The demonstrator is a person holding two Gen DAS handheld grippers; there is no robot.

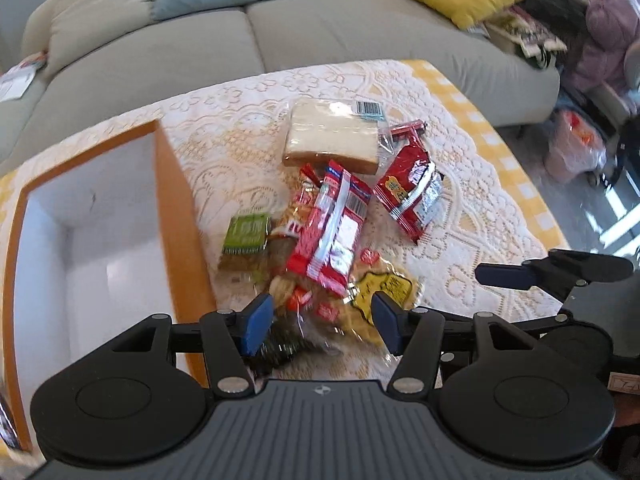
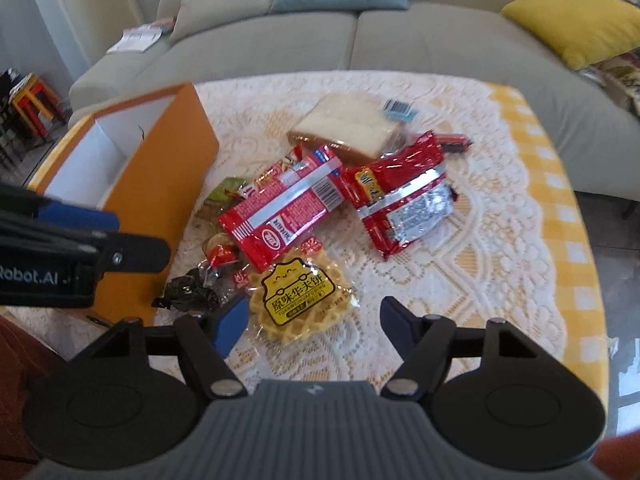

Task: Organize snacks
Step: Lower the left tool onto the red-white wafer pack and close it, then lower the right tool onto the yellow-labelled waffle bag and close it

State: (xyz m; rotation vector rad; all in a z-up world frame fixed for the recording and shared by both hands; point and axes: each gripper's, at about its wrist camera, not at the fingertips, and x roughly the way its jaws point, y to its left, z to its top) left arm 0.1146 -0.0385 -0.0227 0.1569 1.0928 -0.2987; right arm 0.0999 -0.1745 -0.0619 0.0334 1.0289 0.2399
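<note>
Lace tablecloth point(image 2: 460, 280), long red packet point(image 2: 286, 208) diagonal

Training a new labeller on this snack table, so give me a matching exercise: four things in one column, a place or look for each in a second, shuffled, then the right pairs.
Things:
1. waffle pack
2. bread slice
3. orange box
4. yellow cushion

Descriptions:
A. on the sofa, behind the table
B. nearest the right gripper, yellow label
C. open and white inside, at the table's left
D. clear wrap with a barcode sticker, farthest snack

Pairs: 1-B, 2-D, 3-C, 4-A
</note>
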